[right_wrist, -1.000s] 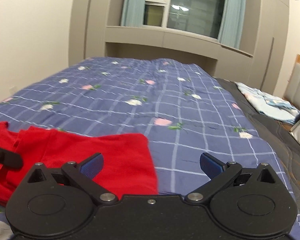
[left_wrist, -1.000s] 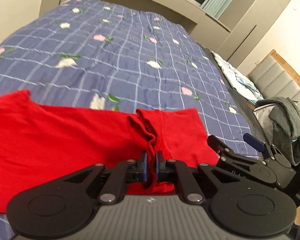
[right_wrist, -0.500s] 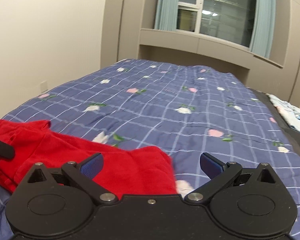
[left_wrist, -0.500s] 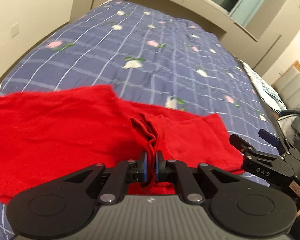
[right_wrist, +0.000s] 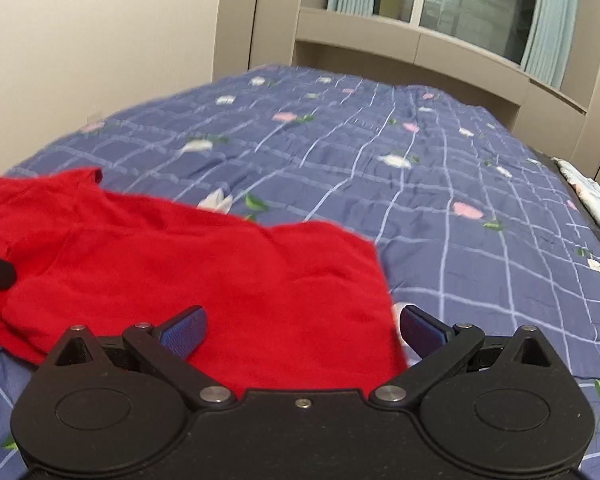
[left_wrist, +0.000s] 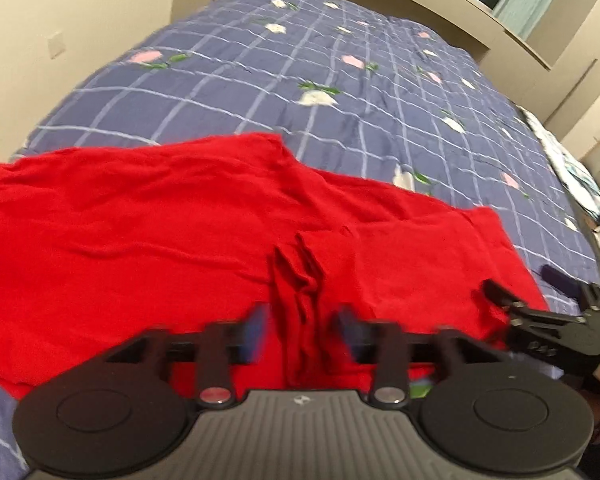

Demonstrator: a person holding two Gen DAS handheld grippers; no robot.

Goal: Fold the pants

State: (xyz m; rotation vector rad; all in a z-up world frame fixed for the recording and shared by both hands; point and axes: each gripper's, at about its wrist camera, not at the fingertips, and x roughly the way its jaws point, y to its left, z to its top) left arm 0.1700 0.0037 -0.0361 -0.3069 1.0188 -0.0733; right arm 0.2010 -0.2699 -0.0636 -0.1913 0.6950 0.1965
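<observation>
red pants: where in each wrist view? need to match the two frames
Left wrist: red pants fill the lower-left and centre, a bunched ridge running between the fingers of the left hand-held gripper.
Right wrist: they cover the lower left, their right edge reaching the right hand-held gripper.
Shared landmark: the blue plaid floral bedspread beneath them.
</observation>
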